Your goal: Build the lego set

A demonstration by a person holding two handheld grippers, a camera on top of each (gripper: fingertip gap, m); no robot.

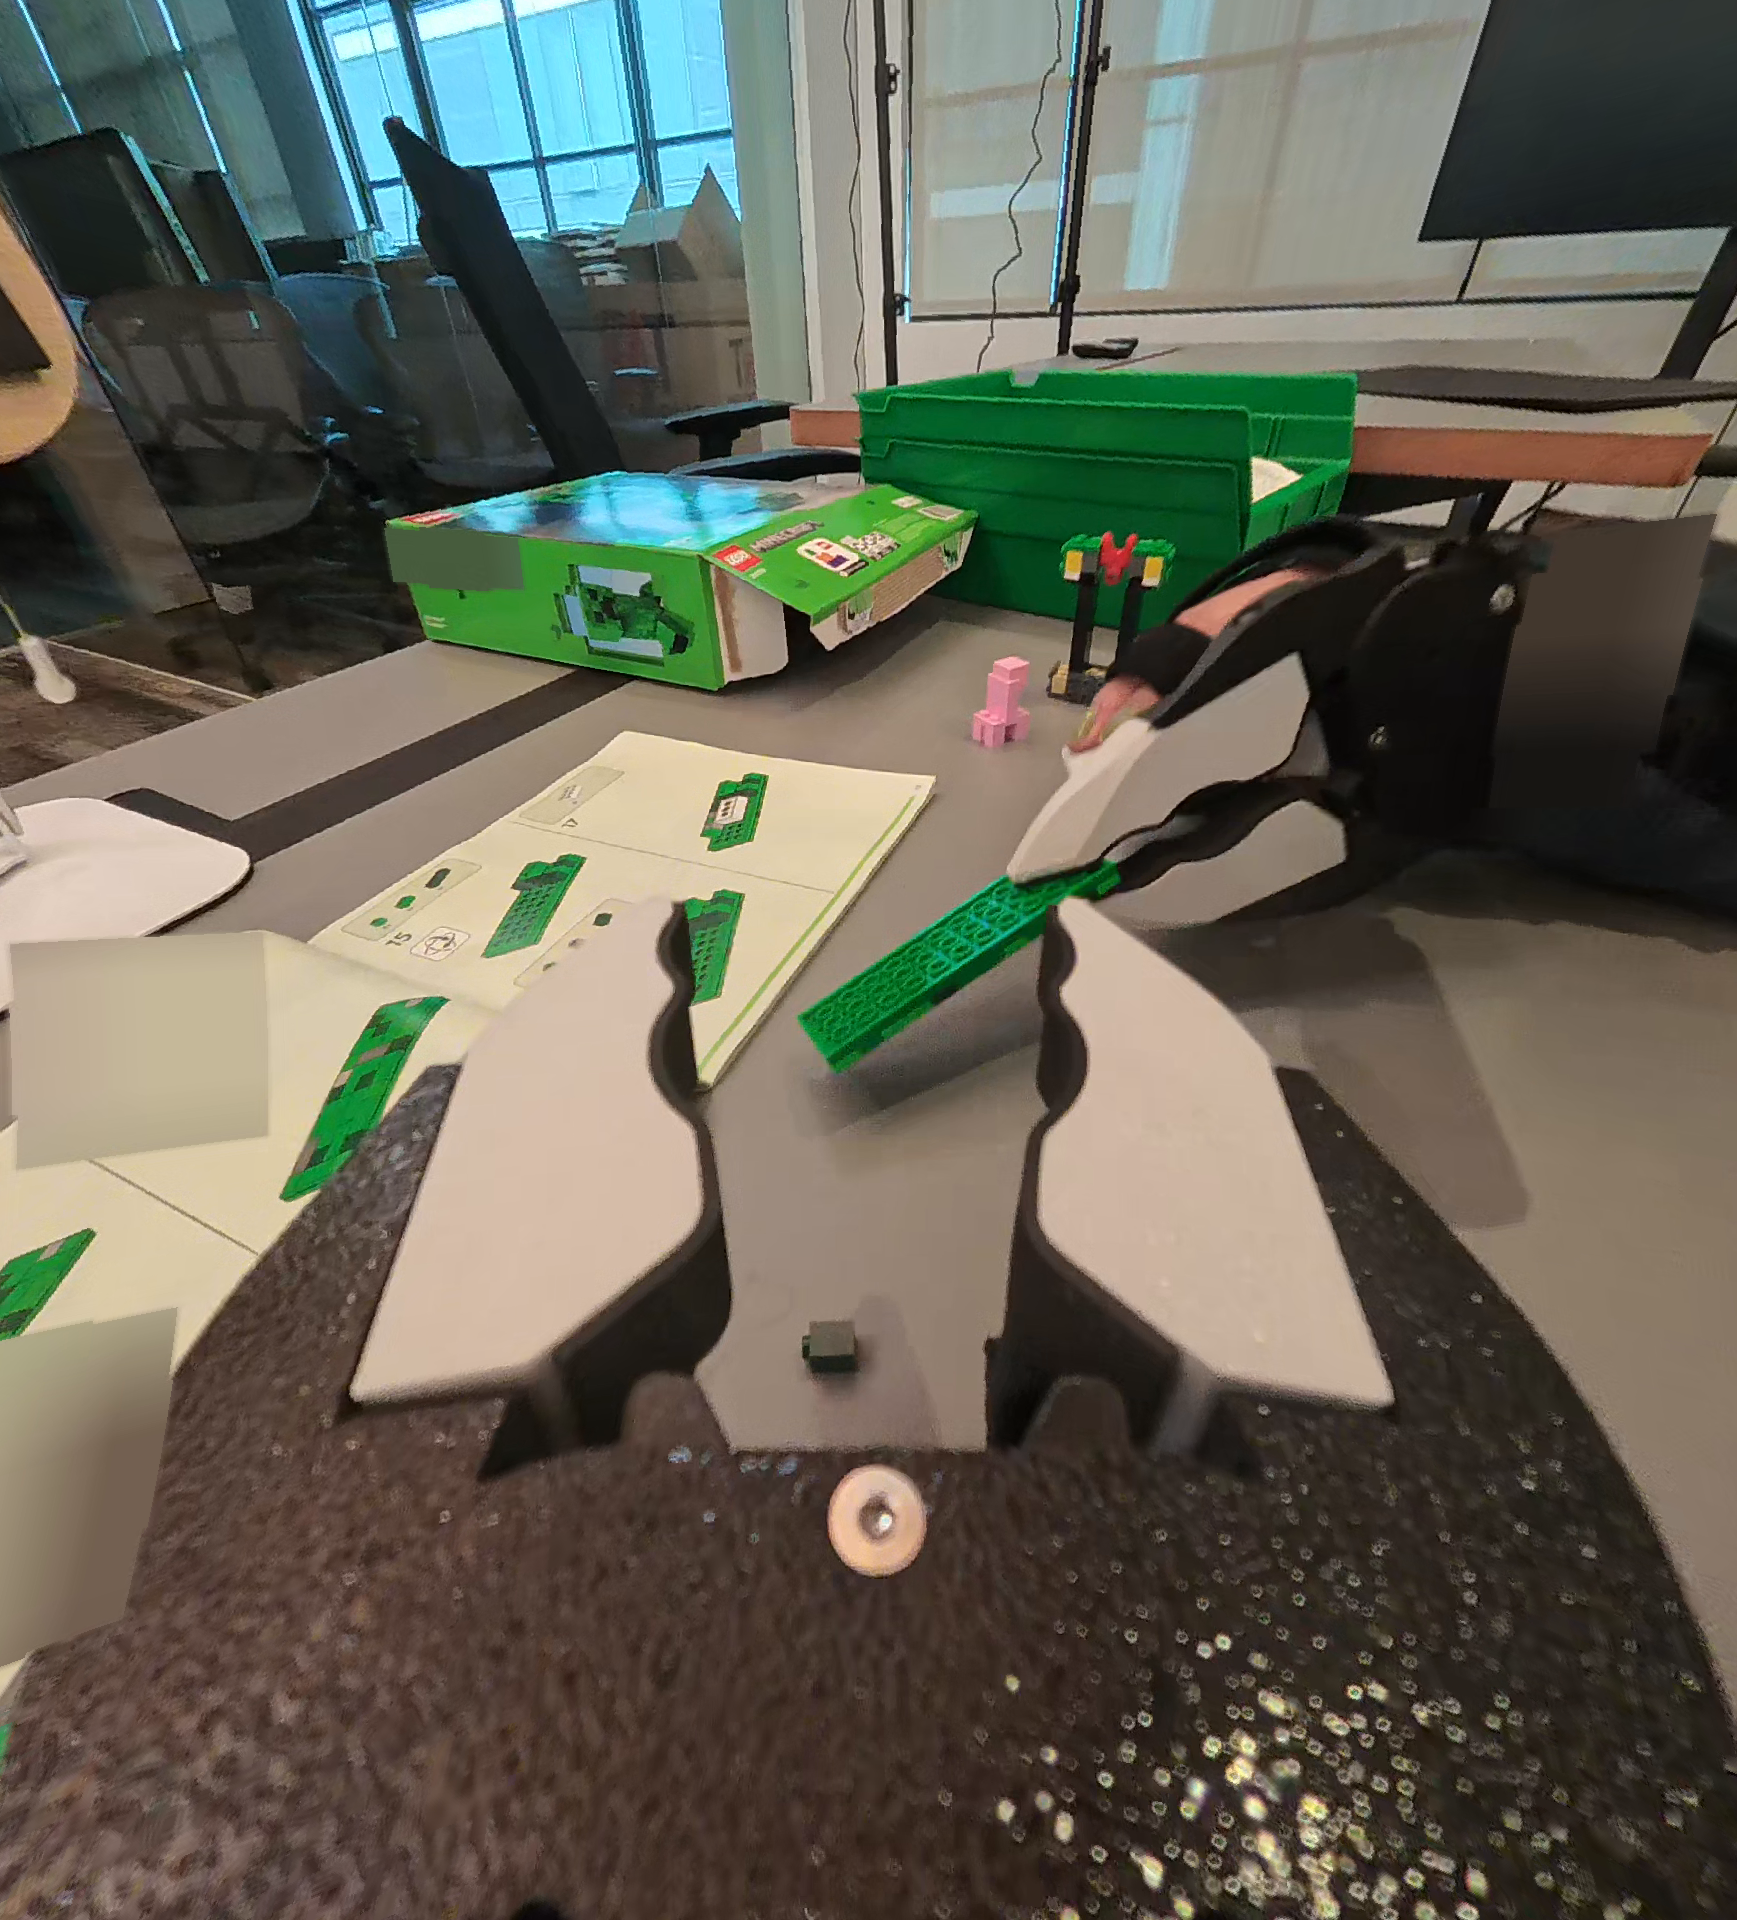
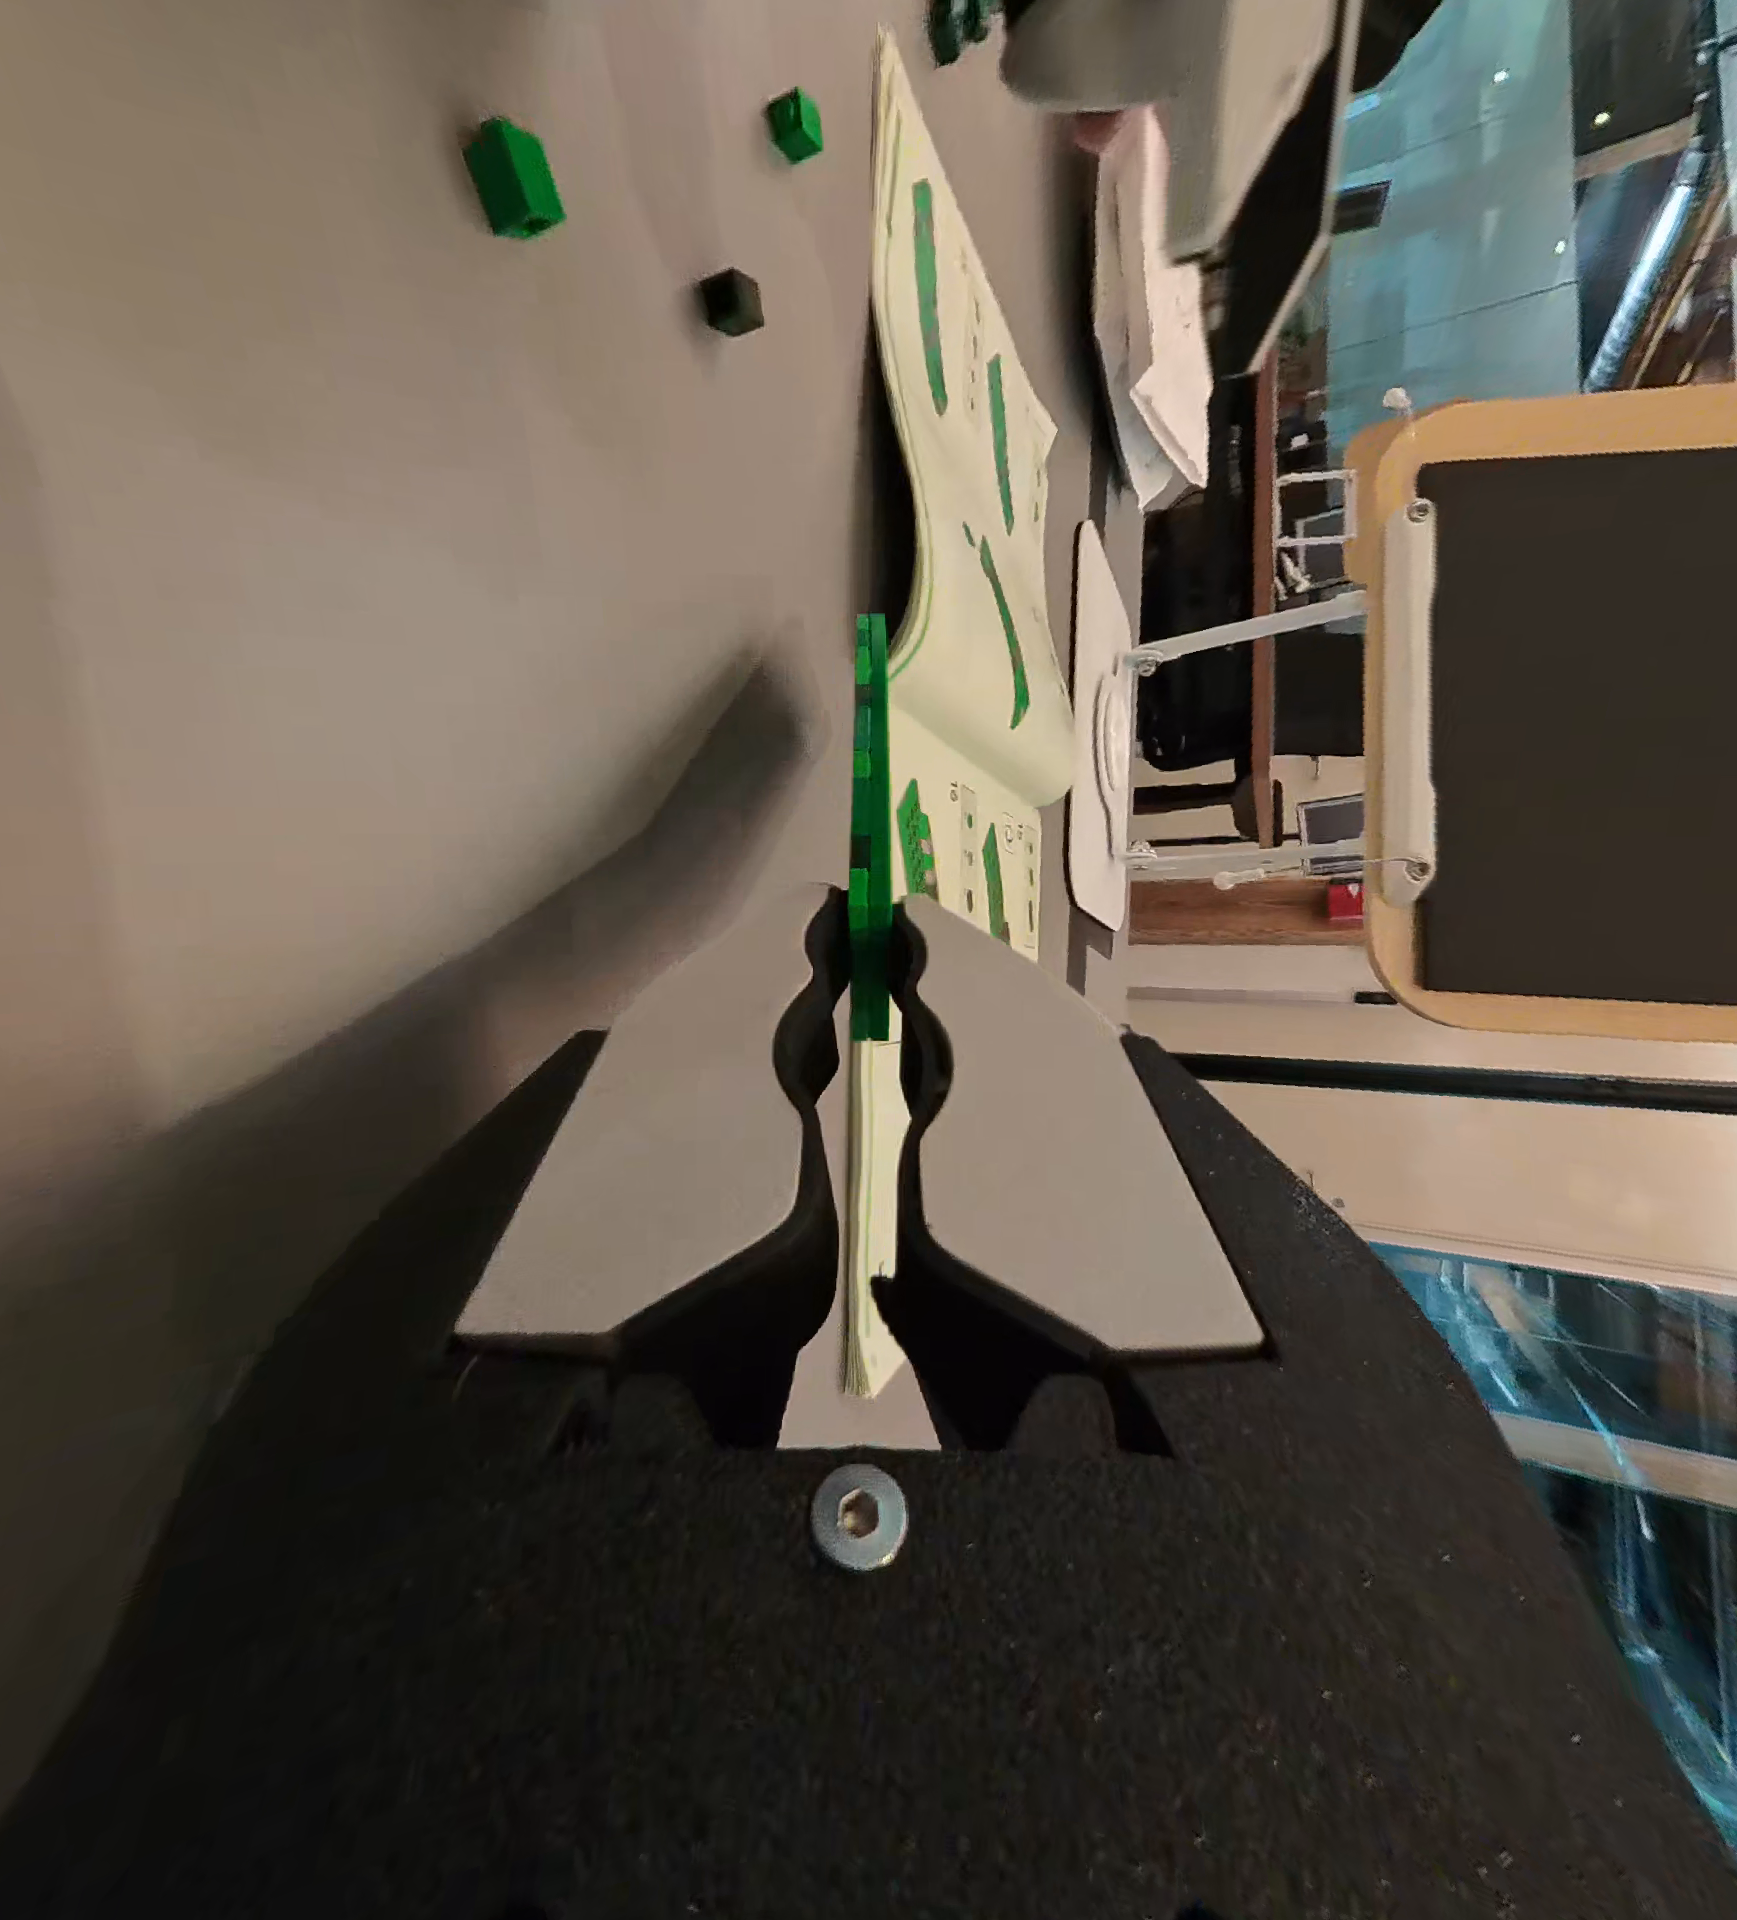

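My right gripper [image 2: 869, 935] is shut on a long flat green Lego plate [image 2: 870, 790], seen edge-on in the right wrist view. In the left wrist view the same plate [image 1: 931, 966] hangs tilted above the grey table with its underside showing, held at its far end by the right gripper [image 1: 1061, 868]. My left gripper [image 1: 864, 925] is open and empty, its fingertips just in front of the plate. A small dark green brick [image 1: 831, 1347] lies on the table between the left fingers. The open instruction booklet [image 1: 635, 894] lies to the left.
A green Lego box [image 1: 656, 582] and stacked green bins [image 1: 1103, 468] stand at the back. A pink pig figure [image 1: 1001, 704] and a small black-post build [image 1: 1108, 613] stand near them. Loose green bricks [image 2: 513, 179] [image 2: 794, 125] and a dark one [image 2: 731, 301] lie on the table. A white lamp base [image 1: 64, 883] sits at the left. The gap from one gripper's tips to the other's is roughly 11 cm. The small dark green brick [image 1: 831, 1347] lies around 10 cm away from my left fingertips. Seen from the right wrist view [image 2: 741, 301] as well.
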